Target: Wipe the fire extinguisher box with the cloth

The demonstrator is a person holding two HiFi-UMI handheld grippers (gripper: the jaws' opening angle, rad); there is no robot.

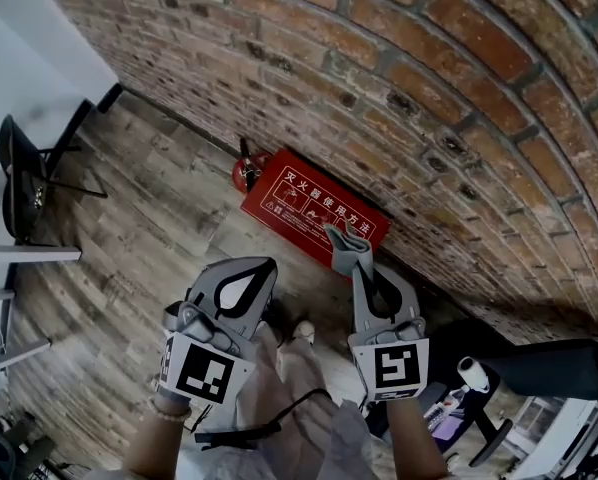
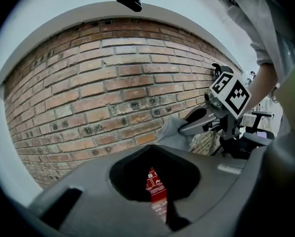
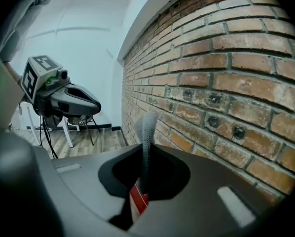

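The red fire extinguisher box lies on the wood floor against the brick wall, white print on its face. My right gripper hovers over its near right corner, shut on a grey cloth that sticks up past the jaws. The cloth stands upright in the right gripper view, with a slice of red box below it. My left gripper hangs beside it to the left, jaws together and holding nothing. Through the slit in the left gripper view I see the red box.
A red extinguisher stands at the box's left end. A black chair and white table frame are at the far left. An office chair base and dark gear sit at the lower right. The person's shoe is below the grippers.
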